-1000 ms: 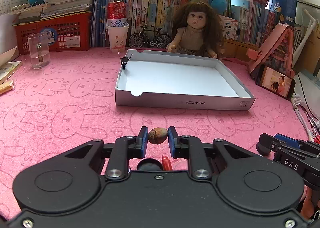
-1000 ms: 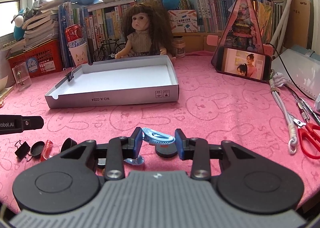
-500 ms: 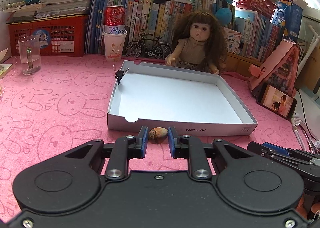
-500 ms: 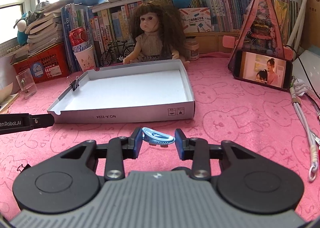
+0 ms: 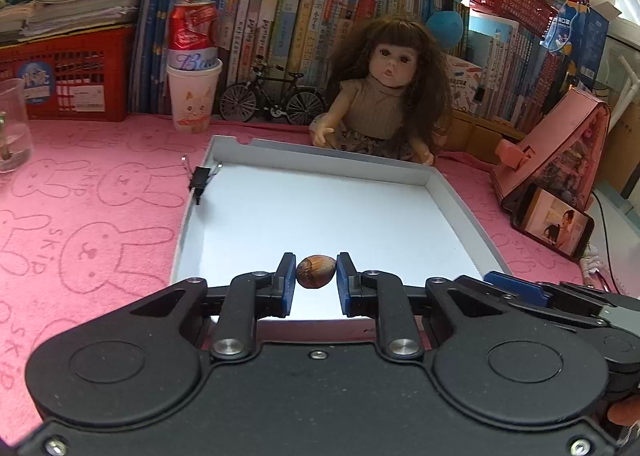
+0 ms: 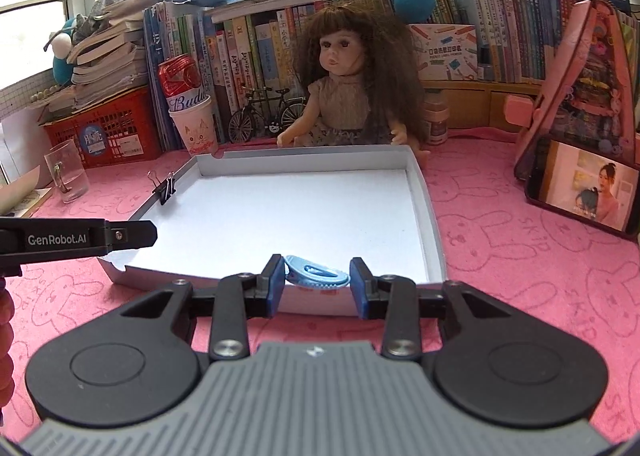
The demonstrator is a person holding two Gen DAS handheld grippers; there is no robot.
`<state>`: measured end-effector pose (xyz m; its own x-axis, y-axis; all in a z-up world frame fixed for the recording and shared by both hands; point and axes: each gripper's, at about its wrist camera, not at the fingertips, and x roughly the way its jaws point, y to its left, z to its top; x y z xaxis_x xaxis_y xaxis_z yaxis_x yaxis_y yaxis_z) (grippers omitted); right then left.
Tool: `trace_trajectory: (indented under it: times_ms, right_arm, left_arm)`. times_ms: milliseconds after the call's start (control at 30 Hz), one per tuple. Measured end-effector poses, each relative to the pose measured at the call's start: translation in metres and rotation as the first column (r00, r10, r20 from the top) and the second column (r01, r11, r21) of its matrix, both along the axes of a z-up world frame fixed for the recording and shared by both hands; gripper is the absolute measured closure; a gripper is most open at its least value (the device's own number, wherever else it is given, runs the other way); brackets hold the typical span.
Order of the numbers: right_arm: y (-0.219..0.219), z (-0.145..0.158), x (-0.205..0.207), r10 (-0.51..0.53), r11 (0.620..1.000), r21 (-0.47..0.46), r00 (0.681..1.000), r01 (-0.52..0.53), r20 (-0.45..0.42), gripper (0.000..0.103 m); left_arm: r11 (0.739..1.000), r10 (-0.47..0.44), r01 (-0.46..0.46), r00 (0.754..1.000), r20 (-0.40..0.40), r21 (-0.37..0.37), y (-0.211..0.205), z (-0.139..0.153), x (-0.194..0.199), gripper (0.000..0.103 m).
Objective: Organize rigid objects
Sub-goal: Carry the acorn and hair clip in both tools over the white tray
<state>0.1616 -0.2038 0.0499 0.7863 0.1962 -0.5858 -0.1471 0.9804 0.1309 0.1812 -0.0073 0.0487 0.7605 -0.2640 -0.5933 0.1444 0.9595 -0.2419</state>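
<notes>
My left gripper (image 5: pixel 316 278) is shut on a small brown nut (image 5: pixel 315 271) and holds it over the near edge of the shallow white box lid (image 5: pixel 320 216). In the right wrist view, my right gripper (image 6: pixel 318 282) is shut on a light blue plastic clip (image 6: pixel 316 276), also above the near part of the same white box lid (image 6: pixel 280 216). A black binder clip (image 5: pixel 200 180) is clamped on the lid's left wall. The left gripper's arm shows at the left of the right wrist view.
A doll (image 5: pixel 384 96) sits right behind the lid, with a toy bicycle (image 5: pixel 272 100), a paper cup holding a red can (image 5: pixel 194 96) and rows of books. A phone (image 5: pixel 552 226) leans on a pink stand at the right. A glass (image 6: pixel 68 176) stands at the left.
Both grippers have moved forward over the pink cloth, from short of the lid to above its near edge, each carrying its object. The small items on the cloth have dropped out of view.
</notes>
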Motion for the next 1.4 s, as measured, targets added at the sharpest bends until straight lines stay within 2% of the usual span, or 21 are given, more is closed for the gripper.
trace_trajectory:
  times_ms: [67, 167, 300, 500, 933, 1400]
  right_arm:
    - [-0.001, -0.001, 0.016, 0.030, 0.999, 0.016, 0.999, -0.030, -0.016, 0.063]
    - [-0.001, -0.003, 0.041, 0.063, 0.998, 0.032, 0.997, -0.062, -0.054, 0.063]
    - [0.000, -0.011, 0.074, 0.099, 0.995, 0.034, 0.986, -0.096, -0.131, 0.063]
    - [-0.007, -0.016, 0.110, 0.094, 0.993, 0.085, 0.968, -0.076, -0.232, 0.063]
    - [-0.006, -0.025, 0.129, 0.033, 0.998, 0.067, 0.957, -0.014, -0.290, 0.063]
    - [-0.002, -0.027, 0.131, 0.022, 0.999, 0.036, 0.959, -0.012, -0.282, 0.063]
  left_arm:
    - [0.998, -0.024, 0.023, 0.999, -0.024, -0.053, 0.002, -0.003, 0.018, 0.083]
    - [0.997, -0.029, 0.026, 0.999, -0.045, -0.071, 0.002, -0.007, 0.045, 0.083]
    - [0.999, -0.028, 0.025, 0.997, -0.075, -0.034, -0.006, -0.014, 0.075, 0.083]
    - [1.000, -0.010, 0.012, 0.992, -0.123, 0.009, -0.015, -0.026, 0.102, 0.083]
    - [0.999, -0.019, 0.026, 0.989, -0.145, 0.047, -0.031, -0.039, 0.108, 0.083]
    - [0.998, -0.025, 0.032, 0.992, -0.127, 0.054, -0.037, -0.043, 0.108, 0.083]
